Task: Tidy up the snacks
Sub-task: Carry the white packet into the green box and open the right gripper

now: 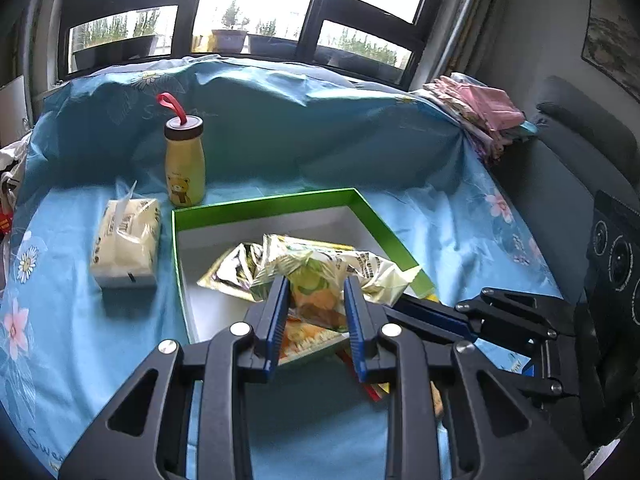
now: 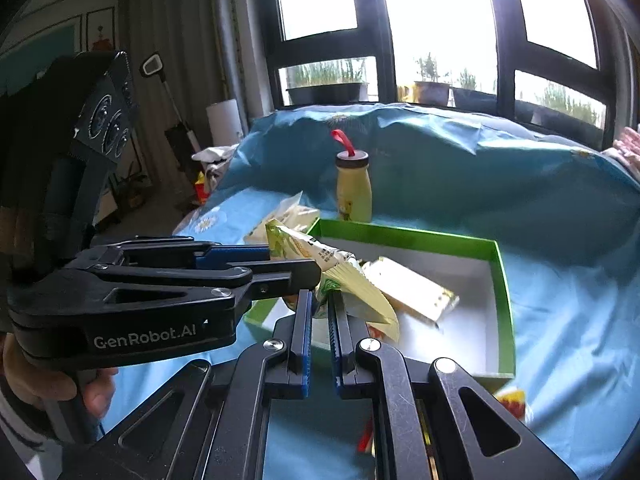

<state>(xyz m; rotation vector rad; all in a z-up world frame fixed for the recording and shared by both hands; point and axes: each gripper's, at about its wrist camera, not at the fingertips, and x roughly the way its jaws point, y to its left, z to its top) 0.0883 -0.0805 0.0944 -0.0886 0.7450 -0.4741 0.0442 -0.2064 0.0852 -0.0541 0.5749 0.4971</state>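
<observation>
Both claws, the left claw [image 1: 316, 284] marked "GenRobot.AI" and the right claw [image 2: 320, 300], are clenched on one crinkled yellow-green snack bag [image 1: 320, 272] above the green-walled box [image 1: 384, 224], its print unreadable.

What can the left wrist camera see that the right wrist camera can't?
Only the left wrist view shows the folded pink cloth on the right and the whole tissue pack.

Only the right wrist view shows the person's hand on the left gripper's handle and the white roll near the curtain.

Both show the green box, the yellow bear bottle, the gold packet inside the box, and the left gripper and right gripper both shut on the same yellow-green snack bag.
</observation>
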